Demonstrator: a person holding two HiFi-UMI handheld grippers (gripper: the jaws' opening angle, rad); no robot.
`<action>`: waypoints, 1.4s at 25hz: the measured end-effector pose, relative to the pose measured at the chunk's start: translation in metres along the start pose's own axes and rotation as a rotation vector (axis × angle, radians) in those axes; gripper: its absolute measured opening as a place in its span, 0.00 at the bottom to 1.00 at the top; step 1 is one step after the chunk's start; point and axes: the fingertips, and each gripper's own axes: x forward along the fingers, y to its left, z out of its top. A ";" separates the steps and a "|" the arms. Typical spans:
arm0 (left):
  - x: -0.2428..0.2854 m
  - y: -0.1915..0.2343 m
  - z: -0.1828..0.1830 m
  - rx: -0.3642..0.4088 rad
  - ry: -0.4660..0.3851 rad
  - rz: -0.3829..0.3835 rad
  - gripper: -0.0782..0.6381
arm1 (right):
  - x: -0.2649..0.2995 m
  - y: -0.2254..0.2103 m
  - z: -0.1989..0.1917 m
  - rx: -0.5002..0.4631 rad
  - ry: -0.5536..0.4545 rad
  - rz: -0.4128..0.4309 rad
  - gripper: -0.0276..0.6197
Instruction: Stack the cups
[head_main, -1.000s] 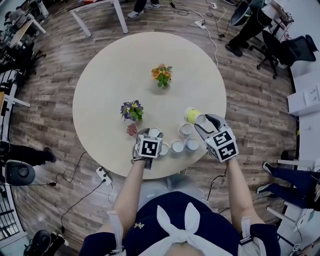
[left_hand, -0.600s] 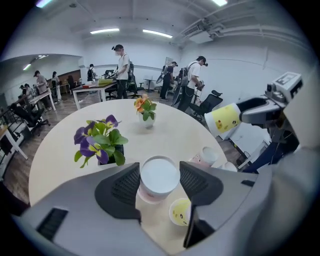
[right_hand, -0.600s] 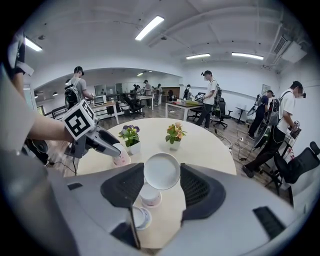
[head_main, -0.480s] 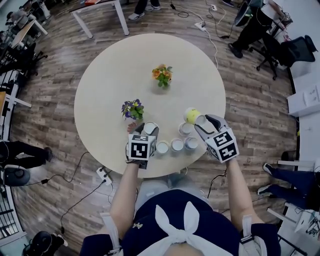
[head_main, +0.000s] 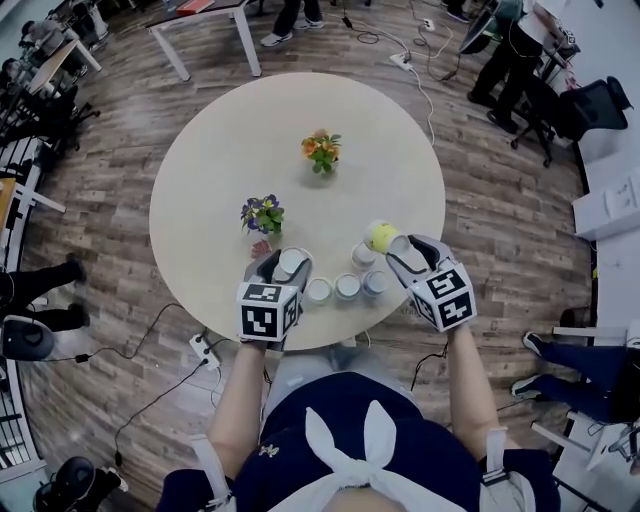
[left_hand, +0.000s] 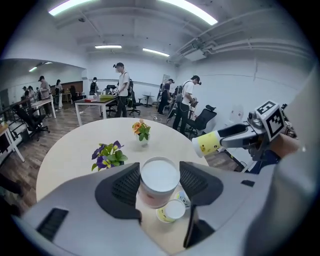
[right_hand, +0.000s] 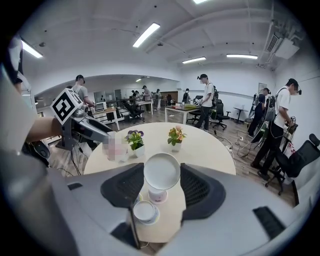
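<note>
My left gripper (head_main: 287, 263) is shut on a pink paper cup (head_main: 291, 267), held upright above the near edge of the round table (head_main: 230, 150); its jaws have just closed a little further on the cup. In the left gripper view the pink cup (left_hand: 159, 180) sits between the pads, with a yellow-printed cup (left_hand: 170, 211) on the table below it. My right gripper (head_main: 391, 241) is shut on a yellow cup (head_main: 380, 236), which shows white-mouthed (right_hand: 162, 171) in the right gripper view. Several more cups (head_main: 347, 288) stand on the table between the two grippers.
A purple flower pot (head_main: 262, 215) stands just beyond the left gripper and an orange flower pot (head_main: 322, 150) near the table's middle. Below the right gripper are a pink-printed cup (right_hand: 158, 195) and another cup (right_hand: 146, 211). People, desks and chairs ring the table.
The left gripper has lifted the pink cup off the table and drawn it left and nearer to me. The right gripper, with the yellow cup, has shifted only slightly.
</note>
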 end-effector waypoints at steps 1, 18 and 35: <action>-0.004 -0.001 0.000 0.006 -0.002 0.001 0.47 | -0.002 0.001 -0.001 0.002 0.000 0.003 0.40; -0.019 -0.040 -0.018 0.020 -0.007 -0.065 0.47 | -0.022 -0.001 -0.033 0.032 0.029 -0.003 0.40; 0.023 -0.077 -0.043 0.131 0.079 -0.139 0.47 | -0.025 0.004 -0.043 0.049 0.046 0.002 0.40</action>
